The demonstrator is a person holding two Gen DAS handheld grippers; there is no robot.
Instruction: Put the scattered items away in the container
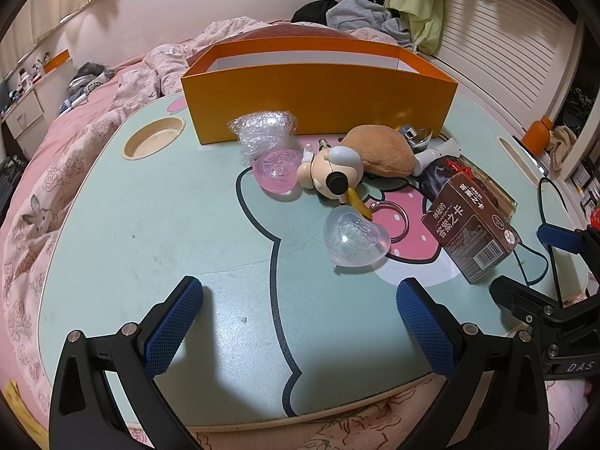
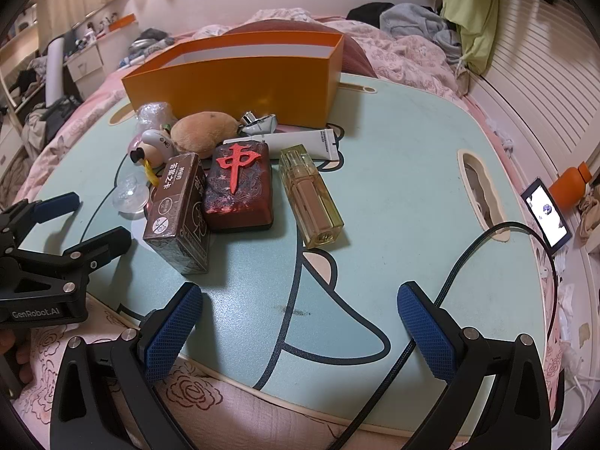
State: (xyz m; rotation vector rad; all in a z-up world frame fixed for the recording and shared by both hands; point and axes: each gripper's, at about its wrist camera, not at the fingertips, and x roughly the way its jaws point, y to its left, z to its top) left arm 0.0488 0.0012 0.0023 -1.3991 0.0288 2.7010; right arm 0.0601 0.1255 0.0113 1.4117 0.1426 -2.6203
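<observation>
On the pale green cartoon-printed lap desk, set over a pink floral bed quilt: a cluster of small items just in front of a tall orange cardboard box with a white inside, open at the top.

Closest to the box's front wall: a crumpled wad of clear bubble wrap, a brown plush toy and a shiny chrome cap. Against the bubble wrap, a pink translucent heart-shaped case; beside it, a cream plastic figurine with a black knob, touching the plush toy. Nearer the camera, a clear heart-shaped case lying by a metal key ring.

Further right: a brown card pack with white Chinese lettering, leaning against a dark red mahjong-tile block with a raised red character. Behind these, a white squeeze tube lying crosswise; beside the tile, apart from it, a clear yellowish rectangular perfume bottle lying on its side.

Left gripper: low over the near edge of the desk, blue-padded jaws spread wide, nothing between them. Right gripper: likewise spread and empty, hovering at the near edge, with a black braided cable running past its right finger. Nothing visible inside the box from either view.

At the far right, beyond the desk's edge, a lit phone screen next to an orange bottle.
</observation>
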